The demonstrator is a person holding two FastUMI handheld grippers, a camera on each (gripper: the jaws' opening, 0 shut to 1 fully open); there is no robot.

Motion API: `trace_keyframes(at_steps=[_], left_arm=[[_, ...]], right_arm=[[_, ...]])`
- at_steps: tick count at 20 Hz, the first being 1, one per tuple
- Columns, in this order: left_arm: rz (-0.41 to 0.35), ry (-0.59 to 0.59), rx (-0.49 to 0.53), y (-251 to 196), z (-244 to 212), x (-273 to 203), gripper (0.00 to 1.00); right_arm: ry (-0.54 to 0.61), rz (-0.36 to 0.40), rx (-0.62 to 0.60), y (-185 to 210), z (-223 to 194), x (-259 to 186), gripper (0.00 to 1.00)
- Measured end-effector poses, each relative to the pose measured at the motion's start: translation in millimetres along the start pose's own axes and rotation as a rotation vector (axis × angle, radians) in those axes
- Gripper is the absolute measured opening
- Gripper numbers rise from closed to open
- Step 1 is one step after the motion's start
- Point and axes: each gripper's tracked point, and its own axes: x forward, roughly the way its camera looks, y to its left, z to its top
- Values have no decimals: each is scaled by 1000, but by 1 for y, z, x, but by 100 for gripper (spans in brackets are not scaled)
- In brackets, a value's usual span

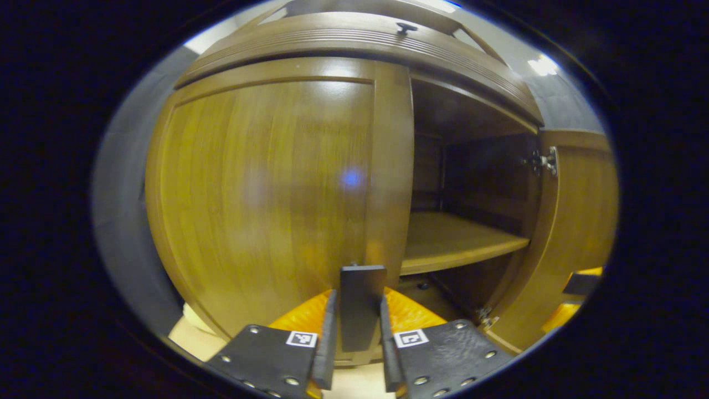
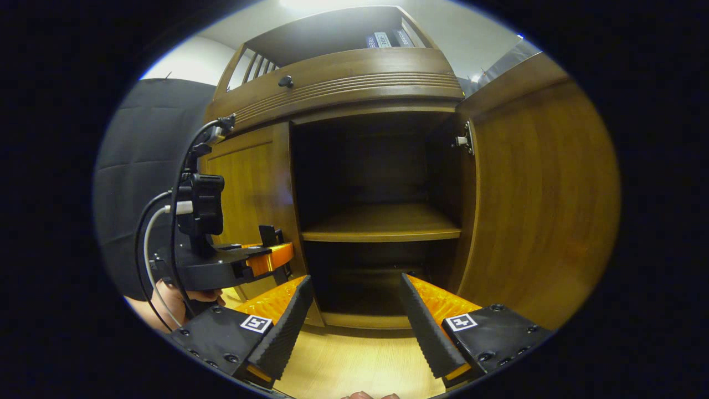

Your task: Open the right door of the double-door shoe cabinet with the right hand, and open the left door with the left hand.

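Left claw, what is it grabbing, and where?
The left claw pinches the dark handle at the left door's inner edge. The right claw is open, holding nothing.

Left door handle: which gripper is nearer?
Left. The left gripper is shut on the left door handle; the right gripper hangs open before the open right compartment.

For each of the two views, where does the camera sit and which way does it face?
Left gripper view: rides on the left claw, close against the closed left door; its fingers clamp the door's dark handle; the open compartment lies to its right.
Right gripper view: rides on the right claw, fingers spread, facing the open compartment with the shelf; the open right door stands beside it; a hand holds the left claw at the left door.
Shared: the shelf, both doors, the hinge, the left claw.
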Motion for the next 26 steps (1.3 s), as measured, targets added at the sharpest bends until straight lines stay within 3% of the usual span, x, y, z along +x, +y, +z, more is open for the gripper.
trace_keyframes(at_steps=[3, 4, 6, 7, 8, 13, 26], left_arm=[[39, -24, 94, 5, 0, 0, 27], [38, -18, 84, 3, -5, 1, 23], [25, -11, 58, 0, -3, -1, 15], [16, -7, 61, 1, -5, -2, 12], [9, -9, 60, 1, -5, 0, 8], [1, -11, 53, 2, -5, -9, 8], [-22, -54, 49, 17, -13, -87, 7]], right_arm=[[0, -12, 6, -5, 2, 3, 93], [-1, -17, 8, -7, 2, 5, 98], [2, -22, 11, -11, 0, 5, 93], [3, -25, 12, -12, 0, 3, 98], [3, -30, 12, -13, 0, 3, 93], [1, -38, 20, -14, 0, -1, 93], [-2, -47, -4, 4, -11, -35, 92]])
